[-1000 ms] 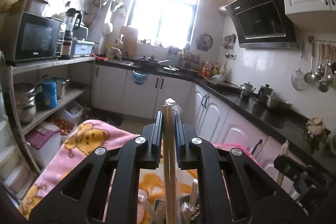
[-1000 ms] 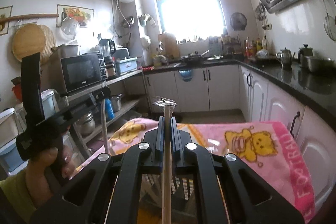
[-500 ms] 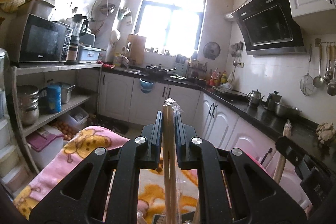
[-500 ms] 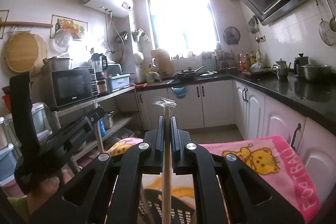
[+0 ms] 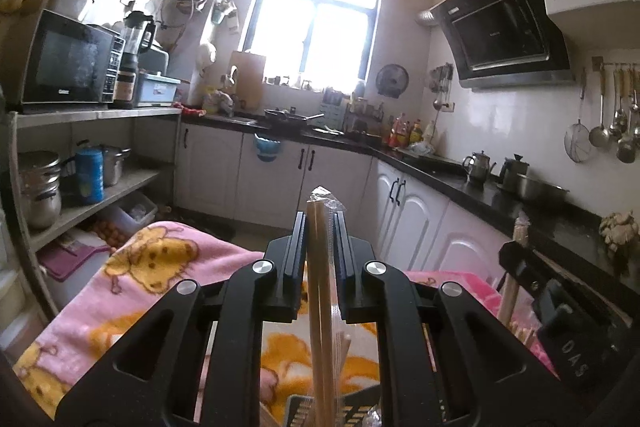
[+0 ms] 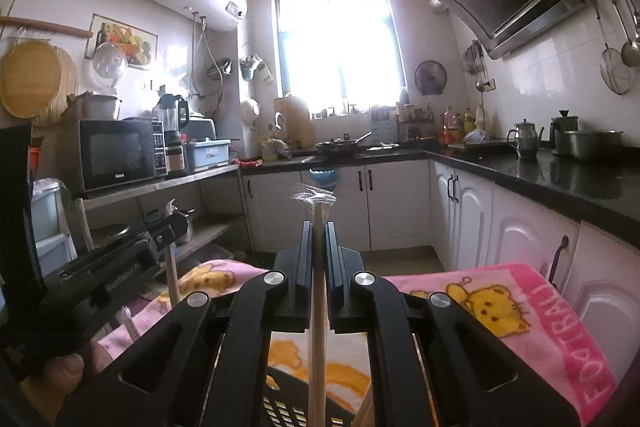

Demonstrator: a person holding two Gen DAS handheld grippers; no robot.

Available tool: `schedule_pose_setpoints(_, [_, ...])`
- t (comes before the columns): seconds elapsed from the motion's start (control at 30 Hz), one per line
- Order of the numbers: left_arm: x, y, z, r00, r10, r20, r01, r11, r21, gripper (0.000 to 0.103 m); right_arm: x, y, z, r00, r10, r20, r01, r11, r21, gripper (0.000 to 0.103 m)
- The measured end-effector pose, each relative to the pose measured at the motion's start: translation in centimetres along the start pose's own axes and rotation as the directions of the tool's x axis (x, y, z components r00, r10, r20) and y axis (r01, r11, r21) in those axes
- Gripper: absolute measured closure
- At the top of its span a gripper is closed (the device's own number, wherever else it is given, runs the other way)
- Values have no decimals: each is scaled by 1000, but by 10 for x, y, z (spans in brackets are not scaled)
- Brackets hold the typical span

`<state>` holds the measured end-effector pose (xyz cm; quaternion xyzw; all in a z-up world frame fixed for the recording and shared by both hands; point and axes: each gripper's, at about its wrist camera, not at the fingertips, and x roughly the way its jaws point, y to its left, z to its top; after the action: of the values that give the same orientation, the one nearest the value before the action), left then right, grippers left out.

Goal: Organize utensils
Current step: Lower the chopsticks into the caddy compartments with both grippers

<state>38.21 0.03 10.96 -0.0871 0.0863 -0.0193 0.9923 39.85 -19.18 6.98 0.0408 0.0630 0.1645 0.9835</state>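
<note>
My left gripper [image 5: 322, 223] is shut on a pair of wooden chopsticks [image 5: 318, 287] in a clear wrapper, which stand upright between its fingers. My right gripper [image 6: 319, 227] is shut on a second wrapped pair of chopsticks [image 6: 317, 307], also upright. A black slotted basket [image 6: 288, 403] lies just below both, and its rim [image 5: 360, 405] also shows in the left wrist view. Each view catches the other gripper: the right gripper [image 5: 560, 319] at the right edge, the left gripper [image 6: 172, 227] at the left, a hand holding it. The chopsticks' lower ends are hidden.
A pink cartoon blanket [image 6: 520, 299] covers the surface under the basket. White cabinets under a black counter [image 6: 560, 183] run along the right and the back. A shelf rack with a microwave [image 5: 68, 67] and pots stands at the left.
Both grippers have come down a little over the blanket, each still holding its chopsticks. The right wrist view has tipped up, showing more ceiling.
</note>
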Motion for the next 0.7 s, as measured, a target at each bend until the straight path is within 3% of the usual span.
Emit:
schedule_pose_setpoints(0.47, [9,6,-22,985,-56,-166,60,998,19,93,-5,-4,-30,995,34,-92,-35,999,-3,97])
schedule_pose_setpoints(0.7, [3,11,-25,970,-87,-226,91,996,5,84,-13,-3,-35,985,48,-167,-48,999,6,97])
